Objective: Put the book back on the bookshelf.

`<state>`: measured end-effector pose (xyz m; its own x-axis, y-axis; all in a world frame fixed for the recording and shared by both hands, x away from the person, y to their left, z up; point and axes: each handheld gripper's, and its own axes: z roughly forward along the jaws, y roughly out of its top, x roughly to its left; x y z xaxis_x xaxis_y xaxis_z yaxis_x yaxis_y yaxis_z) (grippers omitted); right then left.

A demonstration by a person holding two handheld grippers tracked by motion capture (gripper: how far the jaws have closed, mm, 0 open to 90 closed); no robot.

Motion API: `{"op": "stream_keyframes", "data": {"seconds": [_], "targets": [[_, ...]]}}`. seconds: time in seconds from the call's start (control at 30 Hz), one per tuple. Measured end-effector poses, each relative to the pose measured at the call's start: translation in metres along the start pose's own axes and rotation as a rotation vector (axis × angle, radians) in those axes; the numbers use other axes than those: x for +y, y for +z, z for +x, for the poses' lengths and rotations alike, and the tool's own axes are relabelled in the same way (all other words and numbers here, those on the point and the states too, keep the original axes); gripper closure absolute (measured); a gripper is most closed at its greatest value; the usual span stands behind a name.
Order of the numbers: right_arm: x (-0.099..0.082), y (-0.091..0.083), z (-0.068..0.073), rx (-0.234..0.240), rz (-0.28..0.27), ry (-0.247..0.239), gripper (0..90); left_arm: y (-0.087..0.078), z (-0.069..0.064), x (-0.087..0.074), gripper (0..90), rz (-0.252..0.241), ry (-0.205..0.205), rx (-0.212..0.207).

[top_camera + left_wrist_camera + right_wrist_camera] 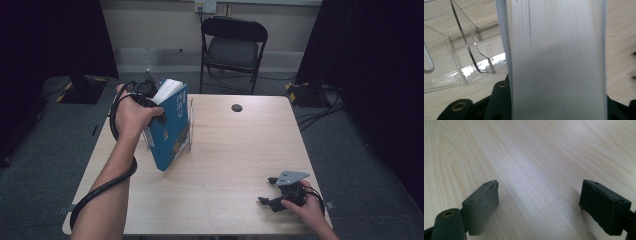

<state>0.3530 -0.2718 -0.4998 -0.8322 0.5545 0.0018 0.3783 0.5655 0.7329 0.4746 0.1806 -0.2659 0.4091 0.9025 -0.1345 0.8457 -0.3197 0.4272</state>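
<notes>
1. Pale wood-grain rectangular worktop [225,165] spans the scene, with a black folding chair [233,47] standing beyond its far edge and a small dark round spot [236,107] near that edge.
2. Thick blue-covered book with white page edges [171,125] sits at the worktop's left side, tilted, its lower corner down by the worktop and its top leaning away from the person. In the left gripper view its white page block [556,62] rises between the jaws.
3. Clear plastic book stand with thin upright dividers [187,125] stands just behind and beside the book; in the left gripper view its transparent walls [466,57] lie left of the pages. Whether the book's lower edge already rests inside a slot is hard to tell.
4. Left claw [150,102], black, is clenched on the book's upper part, held in the person's left hand.
5. Right claw [272,197], black with a grey three-cornered plate, rests on the worktop's near right corner, well apart from the book; its jaws stand spread with bare wood between them [539,202].
6. Judged step: the book is being set into, or lifted from, the stand. The next move likely calls for keeping the book upright and aligned with a divider gap.
</notes>
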Motion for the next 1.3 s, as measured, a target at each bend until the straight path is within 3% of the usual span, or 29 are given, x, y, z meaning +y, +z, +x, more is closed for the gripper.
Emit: {"op": "stream_keyframes", "data": {"seconds": [1.3], "targets": [[0.0,0.0,0.0,0.003,-0.001,-0.005,14.6,0.013,-0.008,0.028,61.8,-0.023,-0.038,0.06]]}}
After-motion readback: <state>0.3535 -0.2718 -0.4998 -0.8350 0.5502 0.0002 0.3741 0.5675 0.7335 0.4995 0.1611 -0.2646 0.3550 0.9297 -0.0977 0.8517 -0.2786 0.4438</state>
